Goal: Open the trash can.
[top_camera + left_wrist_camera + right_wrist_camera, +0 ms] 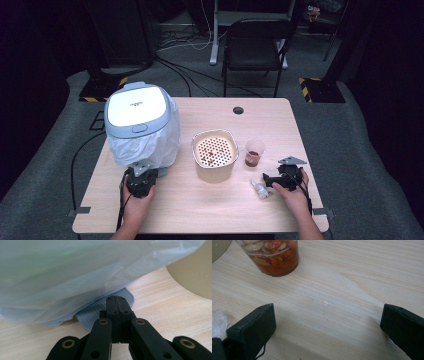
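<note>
A white-lidded appliance (pixel 140 120) wrapped in a clear plastic bag (pixel 75 277) stands at the table's left. My left gripper (pixel 141 172) sits at its near base with a hand around it. In the left gripper view the left gripper (pixel 117 301) is shut, jaws pressed flat together with nothing seen between them, tips over a ribbed grey-blue foot (pixel 100 307) under the bag. My right gripper (pixel 284 175) rests at the right; in its own view the right gripper (pixel 328 312) stands wide open over bare wood. A clear cup (pixel 274 257) of red-brown food lies ahead, to its left.
A beige bowl with a perforated insert (pixel 215 152) stands mid-table, its wall (pixel 192 272) to the right of my left gripper. The cup (pixel 254 152) is beside it. Crumpled clear plastic (pixel 259 189) lies by my right gripper's left jaw. A chair (pixel 255 45) stands beyond the table.
</note>
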Demonstrator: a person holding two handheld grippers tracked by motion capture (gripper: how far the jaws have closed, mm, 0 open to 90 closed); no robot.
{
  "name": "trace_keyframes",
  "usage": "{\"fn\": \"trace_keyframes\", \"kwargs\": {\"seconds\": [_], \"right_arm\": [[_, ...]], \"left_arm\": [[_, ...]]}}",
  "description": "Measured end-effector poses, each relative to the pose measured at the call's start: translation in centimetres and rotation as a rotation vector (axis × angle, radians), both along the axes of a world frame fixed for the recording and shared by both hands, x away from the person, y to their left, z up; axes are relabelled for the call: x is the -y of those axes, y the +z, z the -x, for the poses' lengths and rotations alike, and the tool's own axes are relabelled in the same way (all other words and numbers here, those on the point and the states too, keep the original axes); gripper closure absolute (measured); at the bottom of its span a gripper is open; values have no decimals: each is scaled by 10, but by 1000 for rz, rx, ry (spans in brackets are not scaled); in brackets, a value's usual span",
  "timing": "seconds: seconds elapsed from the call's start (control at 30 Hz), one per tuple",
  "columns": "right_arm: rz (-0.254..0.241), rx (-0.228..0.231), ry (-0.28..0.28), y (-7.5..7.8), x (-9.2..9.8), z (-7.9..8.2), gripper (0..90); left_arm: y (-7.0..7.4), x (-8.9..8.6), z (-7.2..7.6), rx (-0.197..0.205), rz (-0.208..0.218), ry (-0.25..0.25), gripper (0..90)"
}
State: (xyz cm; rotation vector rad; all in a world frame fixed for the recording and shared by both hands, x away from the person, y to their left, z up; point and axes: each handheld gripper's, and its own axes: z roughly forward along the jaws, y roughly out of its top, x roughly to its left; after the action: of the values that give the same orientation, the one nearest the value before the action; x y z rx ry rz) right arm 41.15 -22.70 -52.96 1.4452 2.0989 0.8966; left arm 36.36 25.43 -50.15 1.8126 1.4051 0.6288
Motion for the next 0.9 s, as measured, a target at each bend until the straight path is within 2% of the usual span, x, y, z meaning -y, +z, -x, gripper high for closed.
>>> {"fn": "trace_keyframes", "kwargs": {"seconds": [0.03,0.07,0.1,0.17,0.23,0.27,0.3,0.33,0.37,0.4,0.43,0.47,0.5,0.57,0.7,0.77,0.8,0.9], "right_arm": [[0,0,0,0,0,0,0],[0,0,0,0,0,0,0],[0,0,0,0,0,0,0],[0,0,0,0,0,0,0],[0,0,0,0,0,0,0],[0,0,0,0,0,0,0],[0,0,0,0,0,0,0],[0,0,0,0,0,0,0],[0,0,0,0,0,0,0],[0,0,0,0,0,0,0],[0,0,0,0,0,0,0],[0,0,0,0,0,0,0],[0,0,0,0,0,0,0],[0,0,0,0,0,0,0],[0,0,0,0,0,0,0],[0,0,0,0,0,0,0],[0,0,0,0,0,0,0],[-1,0,-1,0,0,0,0]], "left_arm": [[-1,2,-1,10,13,6,900],[-1,4,-1,-2,36,39,900],[-3,5,-3,13,39,61,900],[-3,5,-4,7,43,57,900],[-3,6,-5,6,56,74,900],[-4,6,-5,6,53,74,900],[-2,0,-8,22,-26,16,900],[-3,1,-8,25,-38,15,900],[-3,4,-8,9,-14,15,900],[-3,6,-7,4,-10,22,900],[-3,6,-7,12,-38,23,900],[-4,10,-6,3,-13,47,900],[-4,10,-6,11,-36,33,900],[-5,11,-6,16,-43,29,900],[-6,8,-6,9,-20,15,900],[-7,6,-7,24,-70,-9,900],[-8,6,-7,25,-82,-13,900],[-9,6,-7,24,-85,-8,900]]}}
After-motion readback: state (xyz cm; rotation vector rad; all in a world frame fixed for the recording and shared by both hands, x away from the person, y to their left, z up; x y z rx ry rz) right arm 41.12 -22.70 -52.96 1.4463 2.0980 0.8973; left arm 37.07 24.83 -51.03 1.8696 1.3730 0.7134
